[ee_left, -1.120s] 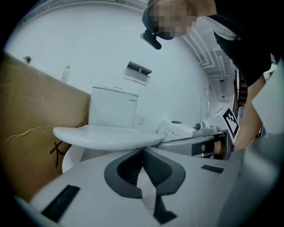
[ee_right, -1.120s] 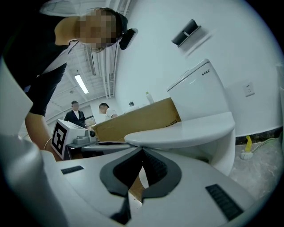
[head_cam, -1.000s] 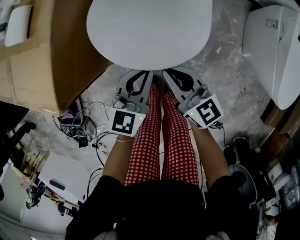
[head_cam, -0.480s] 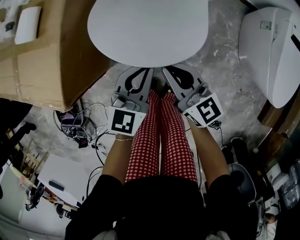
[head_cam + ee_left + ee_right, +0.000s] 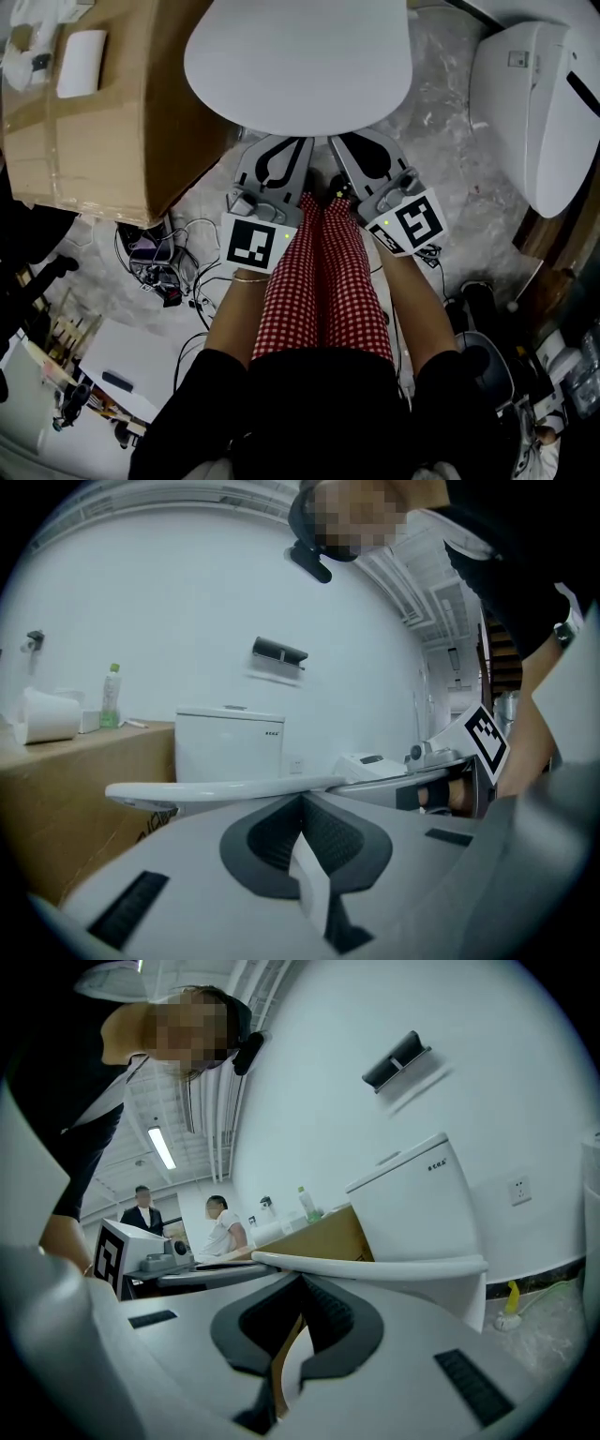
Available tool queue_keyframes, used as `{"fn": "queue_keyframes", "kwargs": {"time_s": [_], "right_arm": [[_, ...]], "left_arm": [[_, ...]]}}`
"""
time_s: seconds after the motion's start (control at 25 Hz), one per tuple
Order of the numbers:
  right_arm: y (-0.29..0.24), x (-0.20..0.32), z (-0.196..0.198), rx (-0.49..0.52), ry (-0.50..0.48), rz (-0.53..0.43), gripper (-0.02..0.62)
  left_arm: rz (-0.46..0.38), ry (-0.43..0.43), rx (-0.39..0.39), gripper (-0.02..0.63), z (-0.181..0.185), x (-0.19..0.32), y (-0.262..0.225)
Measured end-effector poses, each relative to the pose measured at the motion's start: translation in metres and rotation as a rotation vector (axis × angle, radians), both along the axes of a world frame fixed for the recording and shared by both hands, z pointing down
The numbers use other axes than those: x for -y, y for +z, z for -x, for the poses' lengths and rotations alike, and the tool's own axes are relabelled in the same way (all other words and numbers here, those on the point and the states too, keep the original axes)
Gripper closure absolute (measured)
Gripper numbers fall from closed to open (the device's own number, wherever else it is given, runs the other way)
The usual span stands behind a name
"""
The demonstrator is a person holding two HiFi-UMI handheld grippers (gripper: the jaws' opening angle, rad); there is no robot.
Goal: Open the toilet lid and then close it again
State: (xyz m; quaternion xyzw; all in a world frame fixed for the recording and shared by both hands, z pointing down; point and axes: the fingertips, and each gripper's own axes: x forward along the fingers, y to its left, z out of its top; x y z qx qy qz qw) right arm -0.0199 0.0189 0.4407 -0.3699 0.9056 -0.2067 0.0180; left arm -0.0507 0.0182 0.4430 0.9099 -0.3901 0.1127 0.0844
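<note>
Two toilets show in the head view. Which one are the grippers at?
The top-centre one: its white lid lies right ahead of the left gripper and right gripper. The other toilet stands apart at the right edge.

I am in an office-like test hall, not a home bathroom. A toilet (image 5: pixel 300 66) and a second toilet (image 5: pixel 534 103) stand on a marbled floor (image 5: pixel 450 159). Beside them are a large cardboard box (image 5: pixel 122 141) and tangled cables (image 5: pixel 178 267). Overhead are exposed ducts and a strip light (image 5: pixel 162 1147). Two people (image 5: pixel 223 1225) stand in the background.
</note>
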Motion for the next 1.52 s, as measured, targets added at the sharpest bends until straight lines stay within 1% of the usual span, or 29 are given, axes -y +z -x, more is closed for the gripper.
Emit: {"fn": "queue_keyframes", "kwargs": {"time_s": [0.2, 0.56, 0.76, 1.08, 1.24, 1.36, 1.52], "right_arm": [[-0.013, 0.011, -0.007, -0.001, 0.036, -0.009, 0.577], [-0.034, 0.028, -0.015, 0.005, 0.083, -0.035, 0.577], [-0.041, 0.034, -0.018, 0.005, 0.107, -0.040, 0.577], [-0.054, 0.045, -0.022, -0.002, 0.143, -0.065, 0.577], [-0.061, 0.052, -0.025, 0.002, 0.170, -0.077, 0.577], [-0.066, 0.057, -0.026, 0.004, 0.178, -0.082, 0.577], [-0.074, 0.063, -0.029, 0.008, 0.165, -0.092, 0.577]], "left_arm": [[-0.001, 0.002, -0.010, 0.598, -0.003, 0.010, -0.015], [-0.051, 0.023, -0.002, 0.598, -0.009, 0.029, -0.038], [-0.048, 0.030, -0.010, 0.598, -0.011, 0.036, -0.046], [-0.054, 0.040, -0.045, 0.598, -0.015, 0.048, -0.060], [-0.068, 0.060, -0.042, 0.598, -0.018, 0.054, -0.068], [-0.067, 0.057, -0.047, 0.598, -0.020, 0.059, -0.073], [-0.061, 0.040, -0.073, 0.598, -0.023, 0.068, -0.081]]}}
